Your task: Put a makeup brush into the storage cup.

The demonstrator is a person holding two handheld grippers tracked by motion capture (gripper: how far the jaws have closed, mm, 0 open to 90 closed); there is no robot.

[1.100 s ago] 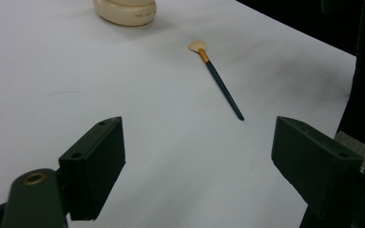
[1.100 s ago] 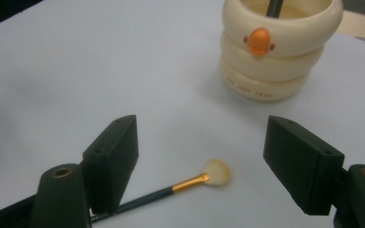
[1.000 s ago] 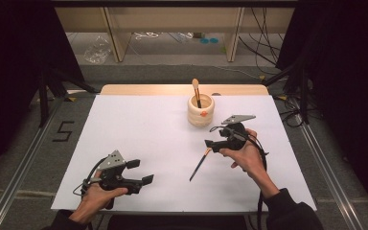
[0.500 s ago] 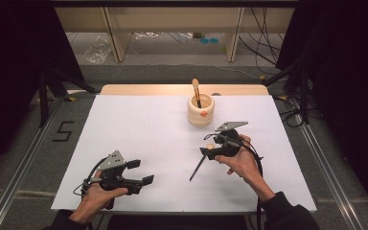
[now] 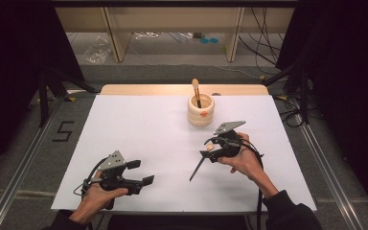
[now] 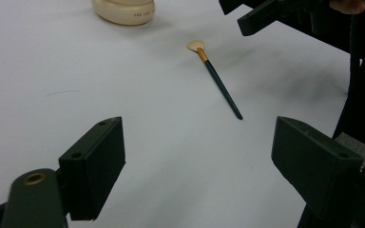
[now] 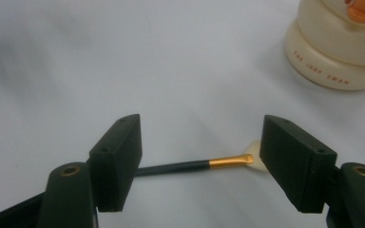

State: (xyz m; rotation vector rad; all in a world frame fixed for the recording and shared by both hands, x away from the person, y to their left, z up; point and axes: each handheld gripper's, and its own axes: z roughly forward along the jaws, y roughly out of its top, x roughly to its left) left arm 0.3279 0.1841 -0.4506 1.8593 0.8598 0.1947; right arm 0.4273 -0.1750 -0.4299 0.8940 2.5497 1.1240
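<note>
The right gripper (image 7: 199,166) has been brought lower over the fan brush (image 7: 209,164), jaws spread wide either side of it. The brush is lying flat on the white table (image 5: 139,129), near the cream holder (image 5: 201,110). The left gripper (image 5: 141,172) is parked wide open too.

High view: fixed above the near edge, facing forward and down, far enough to take in the whole table (image 5: 124,124). Left gripper view: low, close, aimed toward 1 o'clock. Right gripper view: very close, steeply down. All three share the brush (image 5: 197,167) (image 6: 217,78) (image 7: 195,165) and cup (image 5: 201,110) (image 6: 123,9) (image 7: 337,52).
</note>
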